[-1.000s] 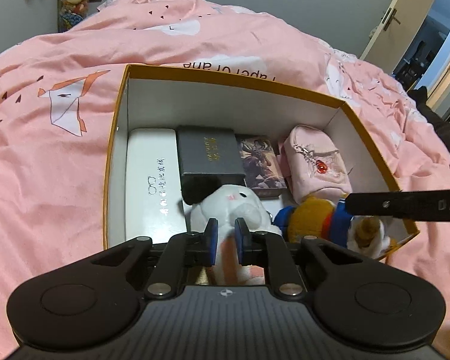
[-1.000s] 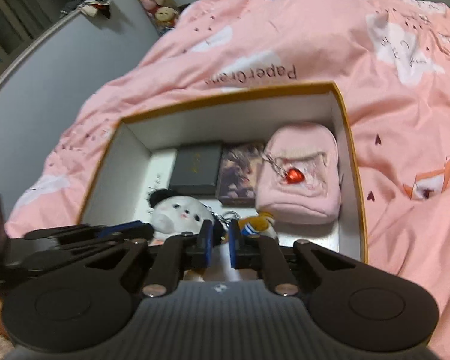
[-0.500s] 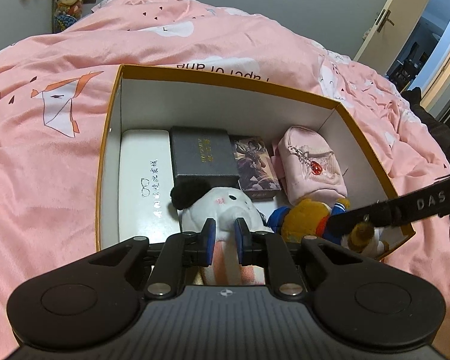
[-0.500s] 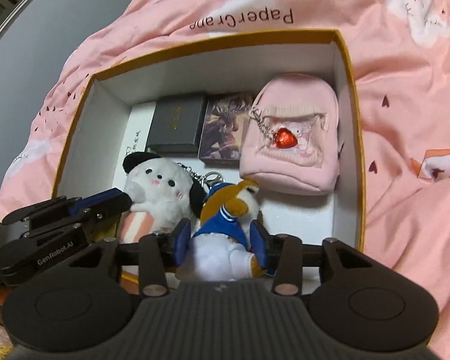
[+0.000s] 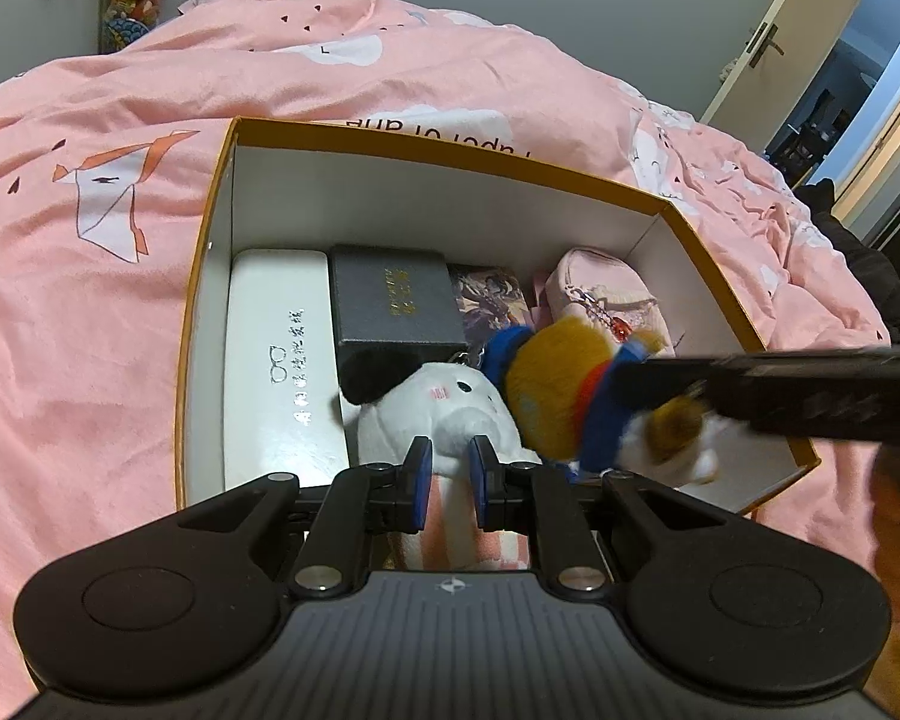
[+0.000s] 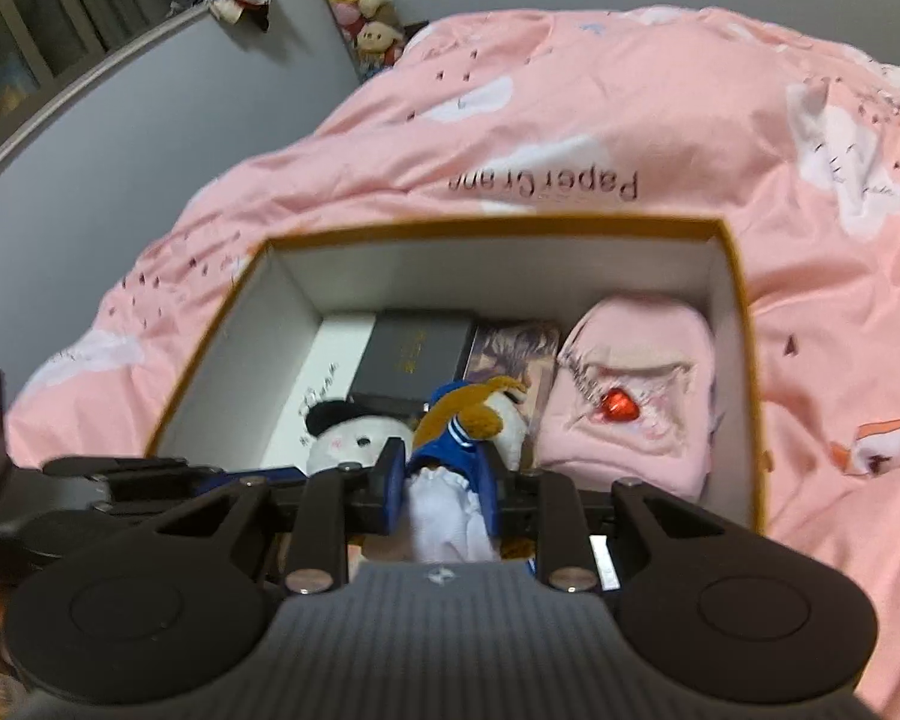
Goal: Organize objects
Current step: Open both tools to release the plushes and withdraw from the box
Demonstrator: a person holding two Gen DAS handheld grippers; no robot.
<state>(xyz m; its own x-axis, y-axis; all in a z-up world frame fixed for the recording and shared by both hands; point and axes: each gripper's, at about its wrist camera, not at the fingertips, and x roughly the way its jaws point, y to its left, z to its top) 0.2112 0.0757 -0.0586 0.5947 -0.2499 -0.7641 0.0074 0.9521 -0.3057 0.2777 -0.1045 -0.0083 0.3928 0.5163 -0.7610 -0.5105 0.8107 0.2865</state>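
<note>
Right gripper (image 6: 440, 489) jaws just closing on orange-headed, blue-jacketed plush doll (image 6: 450, 462), lower centre, over orange-rimmed cardboard box (image 5: 450, 156). Left gripper (image 5: 448, 474) clamped on white panda plush (image 5: 444, 414). Risk: keychains snag, dolls drag together.

The box (image 5: 210, 276) looked like matt cardboard, white inside; within it a glossy white case (image 5: 276, 360), a matt grey carton (image 5: 390, 306) (gilt print), two fuzzy plush toys (image 5: 450, 414) and a soft cloth pouch (image 6: 630, 396) with shiny red heart
</note>
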